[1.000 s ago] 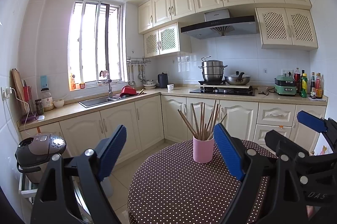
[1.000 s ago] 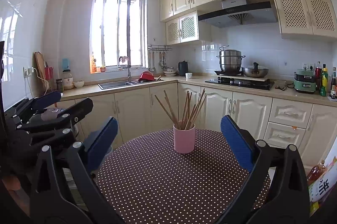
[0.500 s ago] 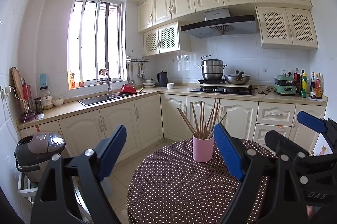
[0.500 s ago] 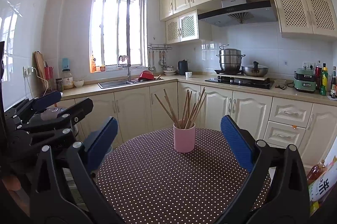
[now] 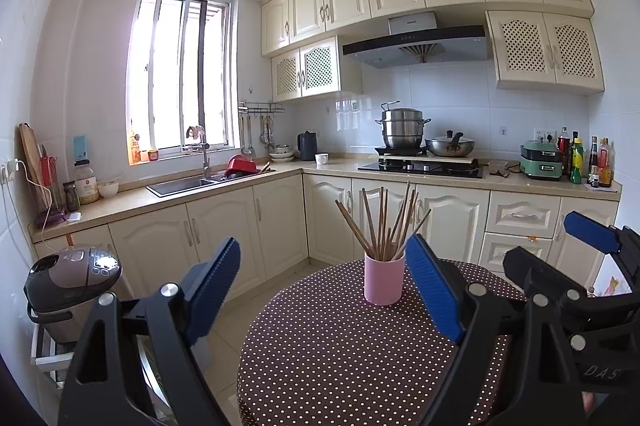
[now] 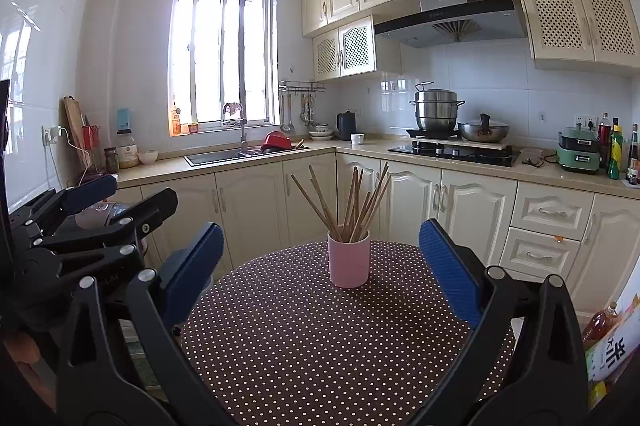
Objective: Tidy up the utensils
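Observation:
A pink cup [image 5: 384, 279] [image 6: 348, 259] stands upright on the round table with the brown dotted cloth [image 5: 340, 354] [image 6: 320, 346]. Several wooden chopsticks [image 5: 386, 222] [image 6: 348, 204] stand fanned out in it. My left gripper [image 5: 324, 282] is open and empty, held above the table's near left side, short of the cup. My right gripper [image 6: 320, 266] is open and empty, facing the cup from the near side. Each gripper shows at the edge of the other's view [image 5: 592, 238] [image 6: 92, 190].
A rice cooker [image 5: 72, 278] stands on a low rack left of the table. Cream cabinets and a counter with a sink [image 5: 188, 184], a stove with pots [image 5: 420, 154] and bottles [image 5: 576, 158] run behind. A printed package [image 6: 612, 342] is at the right.
Both views have drifted very slightly; the cup and chopsticks stay in place. Both grippers remain open and empty.

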`<state>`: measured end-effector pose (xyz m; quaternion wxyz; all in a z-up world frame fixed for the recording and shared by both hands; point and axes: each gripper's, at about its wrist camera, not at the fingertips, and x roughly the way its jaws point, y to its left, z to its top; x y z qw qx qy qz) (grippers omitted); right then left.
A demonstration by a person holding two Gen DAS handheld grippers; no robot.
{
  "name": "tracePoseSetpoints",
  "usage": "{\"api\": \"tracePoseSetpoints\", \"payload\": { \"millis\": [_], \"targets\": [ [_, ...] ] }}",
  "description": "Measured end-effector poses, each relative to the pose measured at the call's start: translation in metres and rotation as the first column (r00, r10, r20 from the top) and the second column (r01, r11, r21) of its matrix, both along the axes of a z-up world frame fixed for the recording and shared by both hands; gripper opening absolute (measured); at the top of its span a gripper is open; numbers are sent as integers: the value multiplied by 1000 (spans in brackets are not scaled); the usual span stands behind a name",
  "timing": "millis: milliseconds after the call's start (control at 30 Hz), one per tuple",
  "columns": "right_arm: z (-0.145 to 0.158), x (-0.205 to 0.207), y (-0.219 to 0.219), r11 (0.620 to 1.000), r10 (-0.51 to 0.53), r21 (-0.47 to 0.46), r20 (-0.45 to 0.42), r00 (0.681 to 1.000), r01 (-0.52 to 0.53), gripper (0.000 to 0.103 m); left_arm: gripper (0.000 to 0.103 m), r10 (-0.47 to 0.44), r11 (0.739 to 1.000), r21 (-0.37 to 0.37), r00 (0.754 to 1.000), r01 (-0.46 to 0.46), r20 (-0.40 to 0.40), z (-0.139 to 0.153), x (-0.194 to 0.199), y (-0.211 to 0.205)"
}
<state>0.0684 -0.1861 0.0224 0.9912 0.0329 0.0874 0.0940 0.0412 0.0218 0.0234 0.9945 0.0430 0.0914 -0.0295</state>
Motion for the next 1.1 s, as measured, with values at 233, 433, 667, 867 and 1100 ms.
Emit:
{"api": "tracePoseSetpoints", "payload": {
  "millis": [233,433,667,867,1100],
  "targets": [
    [-1,3,1,1000,-3,3,-6,1000,3,96,83,0,1000,3,1000,0,-6,0,4,-2],
    [-1,4,2,1000,-4,6,-10,1000,4,96,83,-1,1000,1,1000,1,-15,-1,7,-3],
    [-2,4,2,1000,-5,6,-11,1000,6,96,83,2,1000,8,1000,-2,-11,-1,10,-5],
    [-4,5,4,1000,-6,8,-16,1000,6,96,83,3,1000,8,1000,-2,-13,-2,13,-6],
    [-8,12,7,1000,-9,12,-31,999,10,96,83,0,1000,9,1000,0,-28,-6,20,-8]
  ]
}}
